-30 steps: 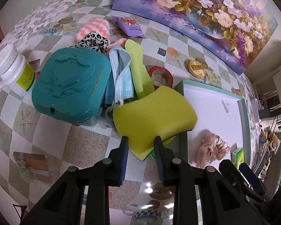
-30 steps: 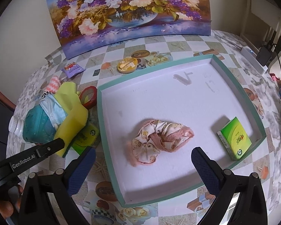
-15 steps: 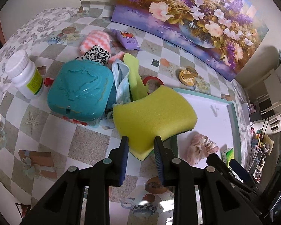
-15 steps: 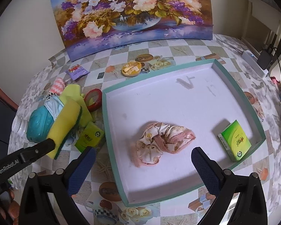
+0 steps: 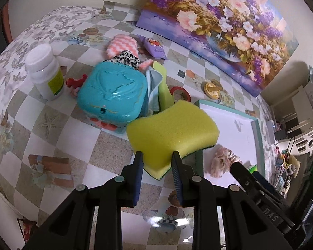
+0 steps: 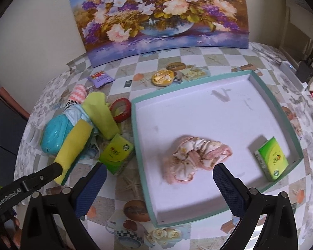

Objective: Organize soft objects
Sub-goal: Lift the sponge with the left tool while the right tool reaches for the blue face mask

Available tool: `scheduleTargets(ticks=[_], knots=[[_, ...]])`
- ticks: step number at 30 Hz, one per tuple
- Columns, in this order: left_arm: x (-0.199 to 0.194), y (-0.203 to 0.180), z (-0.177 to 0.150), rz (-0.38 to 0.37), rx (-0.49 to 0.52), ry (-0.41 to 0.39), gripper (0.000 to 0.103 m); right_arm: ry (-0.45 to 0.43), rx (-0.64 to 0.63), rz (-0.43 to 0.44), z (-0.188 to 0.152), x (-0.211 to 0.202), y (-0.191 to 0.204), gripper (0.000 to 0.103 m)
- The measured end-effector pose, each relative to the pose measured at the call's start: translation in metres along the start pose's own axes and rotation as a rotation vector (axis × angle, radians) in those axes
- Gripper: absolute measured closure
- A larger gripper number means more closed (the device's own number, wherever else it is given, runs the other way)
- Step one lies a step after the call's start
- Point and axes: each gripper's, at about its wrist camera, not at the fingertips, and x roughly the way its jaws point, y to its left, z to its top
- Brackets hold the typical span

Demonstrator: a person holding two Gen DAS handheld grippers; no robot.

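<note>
From your left wrist, your left gripper (image 5: 157, 161) clamps the thick yellow foam sponge (image 5: 173, 132) above the teal-rimmed white tray's (image 5: 255, 133) near edge; from your right wrist, your right gripper (image 6: 157, 175) hangs wide apart over the crumpled pink floral scrunchie (image 6: 193, 158) inside that tray (image 6: 219, 112).

sponge (image 5: 173, 132): yellow with green underside, clamped at one end, lifted off the table
scrunchie (image 6: 195, 158): pink floral, crumpled, lying inside the tray (image 6: 198, 218)
</note>
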Motion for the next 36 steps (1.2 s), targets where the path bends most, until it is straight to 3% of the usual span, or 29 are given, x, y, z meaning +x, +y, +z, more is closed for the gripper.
scheduleTargets(ticks=[9, 20, 27, 36], knots=[[-0.026, 0.031, -0.005, -0.058, -0.075, -0.055, 0.075, 0.015, -0.027, 0.030, -0.002, 0.007, 0.018, 0.000], [-0.049, 0.058, 0.000, -0.048, -0.136, -0.142, 0.075, 0.008, -0.078, 0.072, -0.002, 0.012, 0.043, 0.000], [-0.051, 0.060, 0.024, 0.039, -0.152, -0.194, 0.075, -0.021, -0.064, 0.151, 0.013, 0.015, 0.065, 0.005], [-0.034, 0.056, 0.076, 0.149, -0.193, -0.161, 0.075, 0.005, -0.044, 0.217, 0.044, 0.037, 0.094, 0.020]])
